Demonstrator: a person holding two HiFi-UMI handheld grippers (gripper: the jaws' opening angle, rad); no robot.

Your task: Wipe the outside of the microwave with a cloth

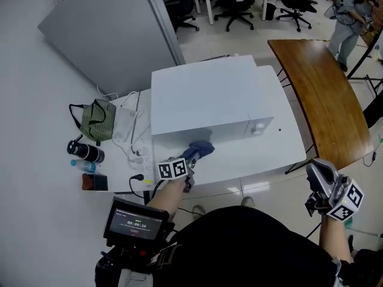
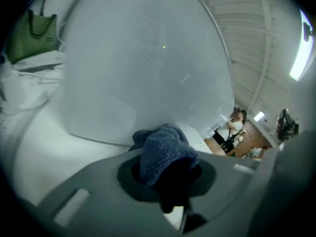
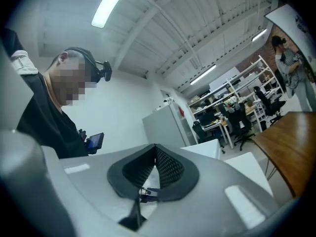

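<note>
The white microwave (image 1: 203,97) stands on a white table (image 1: 269,154); in the left gripper view its front (image 2: 143,58) fills most of the picture. My left gripper (image 1: 192,160) is shut on a blue cloth (image 1: 200,149), which is pressed against the lower front of the microwave. The bunched cloth (image 2: 163,152) sticks out between the jaws in the left gripper view. My right gripper (image 1: 317,178) hangs off the table's right front corner, well away from the microwave. Its jaws are shut with nothing between them, the right gripper (image 3: 154,154) pointing up toward the room.
A green striped bag (image 1: 97,121), a black bottle (image 1: 85,151), a water bottle (image 1: 84,165) and cables lie left of the microwave. A brown curved table (image 1: 326,100) stands to the right, a grey cabinet (image 1: 108,28) behind. A person (image 1: 348,17) stands at the far right.
</note>
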